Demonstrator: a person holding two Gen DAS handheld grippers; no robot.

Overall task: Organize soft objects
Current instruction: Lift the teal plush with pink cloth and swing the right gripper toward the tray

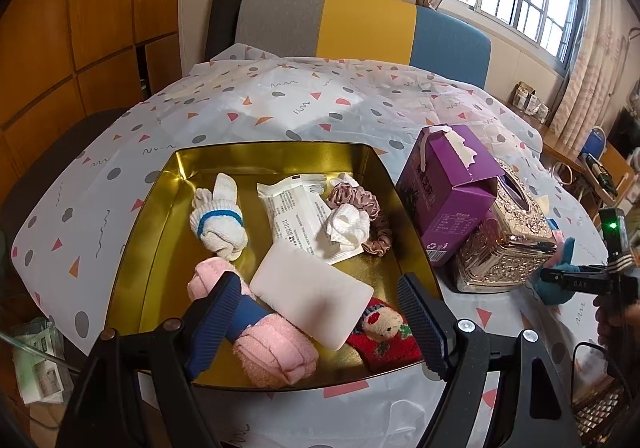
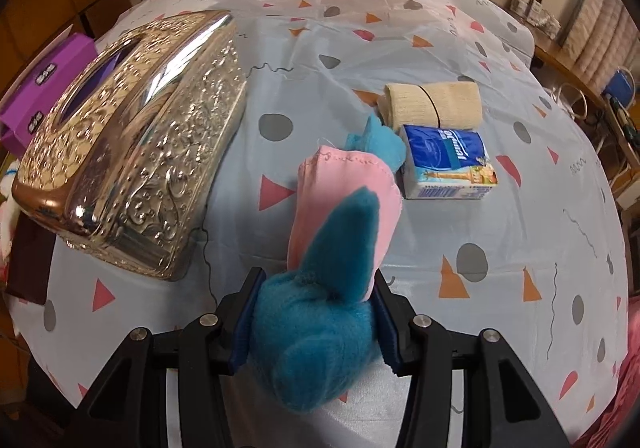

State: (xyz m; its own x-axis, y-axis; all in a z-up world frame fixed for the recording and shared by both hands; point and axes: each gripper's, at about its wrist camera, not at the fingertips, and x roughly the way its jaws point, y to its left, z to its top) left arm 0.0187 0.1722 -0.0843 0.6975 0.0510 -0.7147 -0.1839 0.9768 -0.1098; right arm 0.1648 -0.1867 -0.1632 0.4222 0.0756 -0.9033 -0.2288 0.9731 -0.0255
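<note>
A gold tray (image 1: pixel 180 184) holds a white rolled sock (image 1: pixel 218 218), a pink rolled sock (image 1: pixel 276 352), a white sponge block (image 1: pixel 312 296), a red reindeer sock (image 1: pixel 384 332), a white packet (image 1: pixel 296 212), a mauve scrunchie (image 1: pixel 360 200) and a white cloth (image 1: pixel 346 226). My left gripper (image 1: pixel 316 312) is open, just above the tray's near end. My right gripper (image 2: pixel 316 312) is shut on a blue and pink plush toy (image 2: pixel 324 312), held low over the table; it also shows in the left wrist view (image 1: pixel 556 280). A beige rolled bandage (image 2: pixel 434 104) and a blue tissue pack (image 2: pixel 448 164) lie beyond the toy.
An ornate metal tissue box (image 2: pixel 132 144) and a purple carton (image 1: pixel 448 188) stand between the tray and the right gripper. A patterned cloth (image 1: pixel 280 104) covers the table. A chair (image 1: pixel 360 24) stands behind it. Shelves with clutter stand at the right.
</note>
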